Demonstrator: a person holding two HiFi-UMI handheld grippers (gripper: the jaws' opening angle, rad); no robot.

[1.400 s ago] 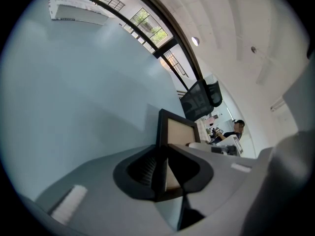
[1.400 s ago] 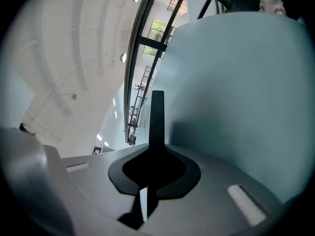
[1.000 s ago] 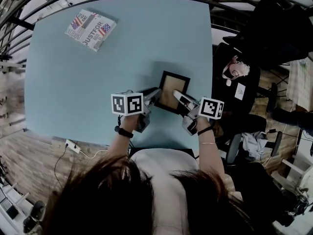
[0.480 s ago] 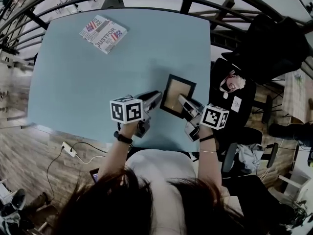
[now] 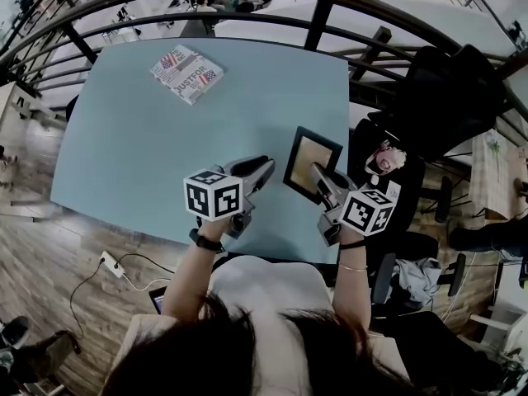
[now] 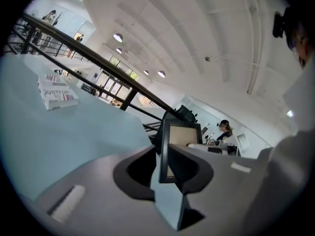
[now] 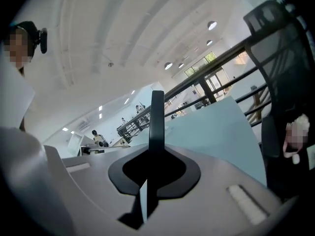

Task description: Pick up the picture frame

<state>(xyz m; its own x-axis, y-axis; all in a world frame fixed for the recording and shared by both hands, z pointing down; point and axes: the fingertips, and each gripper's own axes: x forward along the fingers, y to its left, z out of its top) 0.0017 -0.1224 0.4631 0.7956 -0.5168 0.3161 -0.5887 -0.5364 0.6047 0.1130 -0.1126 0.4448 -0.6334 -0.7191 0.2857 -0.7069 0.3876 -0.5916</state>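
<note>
**Picture frame (image 5: 309, 151) lifted clear of the worktop (image 5: 165, 155), held by a thin edge**
The right gripper (image 5: 318, 172) has its jaws clamped on the frame's near edge. The left gripper (image 5: 269, 165) has its jaws nearly together at the left rail, and I cannot tell whether they pinch it. If the hands pull apart or twist, the frame may pivot and slip free.
</note>
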